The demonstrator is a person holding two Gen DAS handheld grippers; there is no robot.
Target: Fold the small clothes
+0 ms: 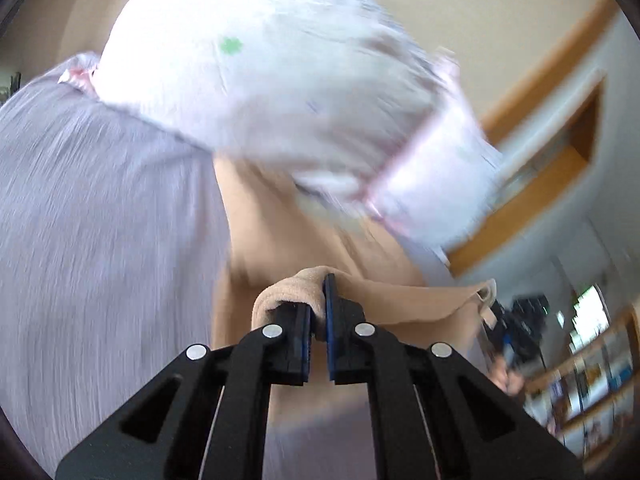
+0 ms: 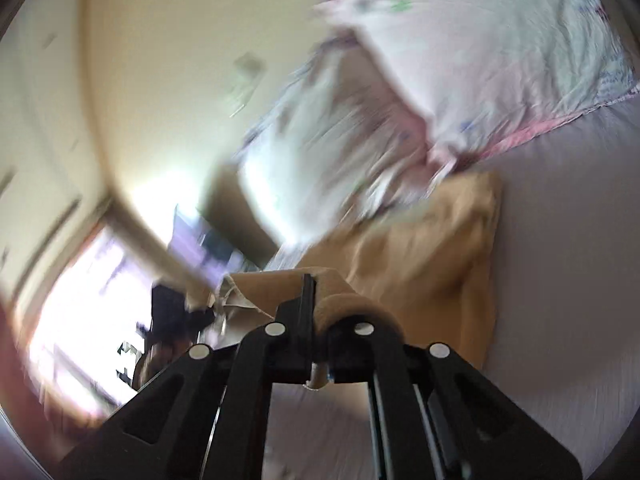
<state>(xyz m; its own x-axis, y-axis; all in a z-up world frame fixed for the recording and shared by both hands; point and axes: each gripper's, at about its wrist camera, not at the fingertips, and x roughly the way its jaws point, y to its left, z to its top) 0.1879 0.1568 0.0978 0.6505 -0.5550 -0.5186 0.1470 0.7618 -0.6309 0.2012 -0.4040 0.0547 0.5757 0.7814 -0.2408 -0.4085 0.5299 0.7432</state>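
Both the left gripper and right gripper are pinching the tan cloth above the bed.

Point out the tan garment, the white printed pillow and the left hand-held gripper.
tan garment (image 2: 432,256), right wrist view, draped middle.
white printed pillow (image 1: 256,68), left wrist view, its face.
left hand-held gripper (image 1: 318,312), left wrist view, between fingertips.

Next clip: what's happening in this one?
A person works two handheld tools on a bed. The left tool and the right tool are each shut on an edge of a small tan garment, lifting it over the lilac bedsheet. A white printed pillow lies just beyond. Both views are motion-blurred, so the garment's type is unclear.
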